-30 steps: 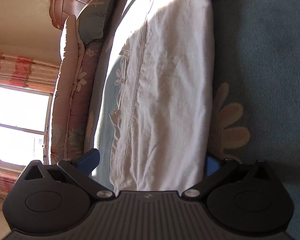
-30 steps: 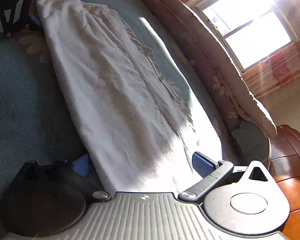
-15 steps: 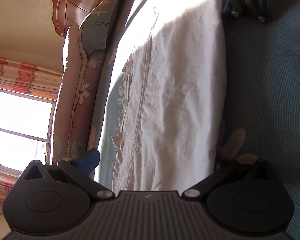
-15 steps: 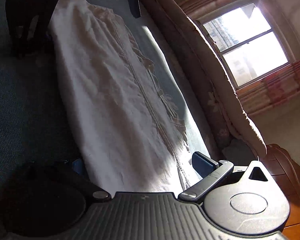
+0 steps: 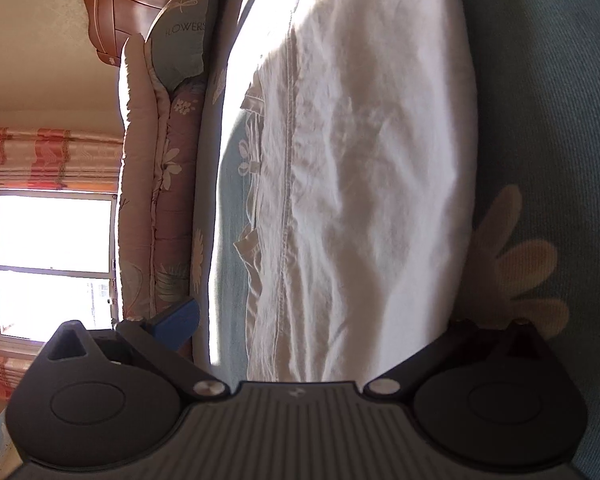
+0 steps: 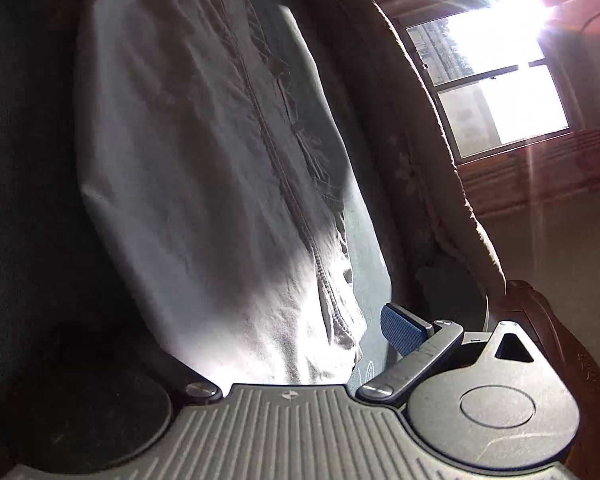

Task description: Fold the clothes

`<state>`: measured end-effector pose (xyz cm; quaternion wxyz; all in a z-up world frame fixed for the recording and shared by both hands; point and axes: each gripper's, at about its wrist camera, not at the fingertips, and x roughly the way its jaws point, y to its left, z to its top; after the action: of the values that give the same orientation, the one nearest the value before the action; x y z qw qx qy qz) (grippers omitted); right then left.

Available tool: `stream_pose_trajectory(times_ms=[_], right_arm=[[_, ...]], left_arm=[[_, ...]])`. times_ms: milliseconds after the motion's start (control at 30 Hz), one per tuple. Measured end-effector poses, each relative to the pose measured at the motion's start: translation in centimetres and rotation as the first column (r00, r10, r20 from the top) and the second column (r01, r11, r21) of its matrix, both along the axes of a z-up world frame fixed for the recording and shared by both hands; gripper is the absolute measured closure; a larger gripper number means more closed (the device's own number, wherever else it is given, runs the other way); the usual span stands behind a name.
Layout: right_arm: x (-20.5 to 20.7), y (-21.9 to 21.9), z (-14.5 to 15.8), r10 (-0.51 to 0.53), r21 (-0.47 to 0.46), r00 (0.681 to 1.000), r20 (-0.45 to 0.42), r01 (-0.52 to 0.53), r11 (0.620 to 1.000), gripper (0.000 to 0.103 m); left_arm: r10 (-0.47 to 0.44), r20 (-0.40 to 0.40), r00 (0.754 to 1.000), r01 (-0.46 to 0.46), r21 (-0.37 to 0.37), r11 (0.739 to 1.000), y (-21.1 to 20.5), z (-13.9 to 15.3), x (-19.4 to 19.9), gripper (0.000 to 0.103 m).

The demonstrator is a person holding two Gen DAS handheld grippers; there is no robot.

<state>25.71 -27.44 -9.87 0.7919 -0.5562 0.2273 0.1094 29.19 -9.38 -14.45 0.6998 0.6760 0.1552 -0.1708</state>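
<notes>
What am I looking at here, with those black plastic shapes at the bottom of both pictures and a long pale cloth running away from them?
No robot arm here: a person holds a two-finger gripping tool in each hand, and each tool carries a wide-angle camera looking forward along its fingers. One picture comes from the left gripper, the other from the right gripper. The black shapes are the tools' own bodies, and the small blue pads are fingertips.

The long white wrinkled cotton garment lies folded lengthwise on a teal bedspread with pale flower prints. Each tool faces one end of it, with its jaws spread wide on either side of the cloth, so neither pinches it. Beside the bed lie a rolled floral quilt and a grey-green pillow printed FLOWERS; a bright window glares in the right view.
</notes>
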Motion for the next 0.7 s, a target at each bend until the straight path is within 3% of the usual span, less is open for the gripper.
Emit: stream_pose_trajectory(times_ms=[133, 233, 333, 433, 467, 500, 533, 700], right_arm=[[-0.4, -1.1, 0.2, -0.014, 0.045, 1.000, -0.009, 0.014, 0.999, 0.002], [-0.6, -1.2, 0.1, -0.011, 0.048, 1.000, -0.015, 0.012, 0.999, 0.002], [-0.5, -0.8, 0.1, -0.007, 0.025, 1.000, -0.020, 0.008, 1.000, 0.002], [-0.5, -0.8, -0.1, -0.011, 0.022, 1.000, -0.012, 0.012, 1.000, 0.002], [-0.6, -0.9, -0.1, -0.016, 0.032, 1.000, -0.009, 0.016, 0.999, 0.002], [-0.6, -0.9, -0.1, -0.020, 0.041, 1.000, -0.007, 0.020, 0.999, 0.003], [-0.7, -1.0, -0.1, -0.024, 0.050, 1.000, -0.005, 0.025, 0.998, 0.004], [-1.6, -0.8, -0.4, -0.021, 0.057, 1.000, -0.003, 0.021, 0.998, 0.018]], left_arm=[[-0.016, -0.004, 1.000, 0.016, 0.060, 0.998, 1.4, -0.2, 0.2, 0.001], [-0.026, -0.026, 0.999, 0.028, 0.066, 0.997, 1.5, -0.3, 0.7, 0.003], [-0.060, -0.036, 0.998, 0.064, 0.124, 0.990, 0.8, -0.8, 0.5, 0.009], [-0.069, -0.066, 0.995, 0.078, 0.142, 0.987, 0.8, -1.4, -0.1, 0.037], [-0.064, -0.078, 0.995, 0.075, 0.143, 0.987, 0.8, -1.9, -0.4, 0.059], [-0.060, -0.090, 0.994, 0.073, 0.145, 0.987, 0.9, -2.4, -0.7, 0.090], [-0.060, -0.090, 0.994, 0.074, 0.164, 0.984, 0.9, -3.6, -1.1, 0.103], [-0.024, -0.017, 1.000, 0.025, 0.118, 0.993, 1.0, -4.4, -1.5, 0.103]])
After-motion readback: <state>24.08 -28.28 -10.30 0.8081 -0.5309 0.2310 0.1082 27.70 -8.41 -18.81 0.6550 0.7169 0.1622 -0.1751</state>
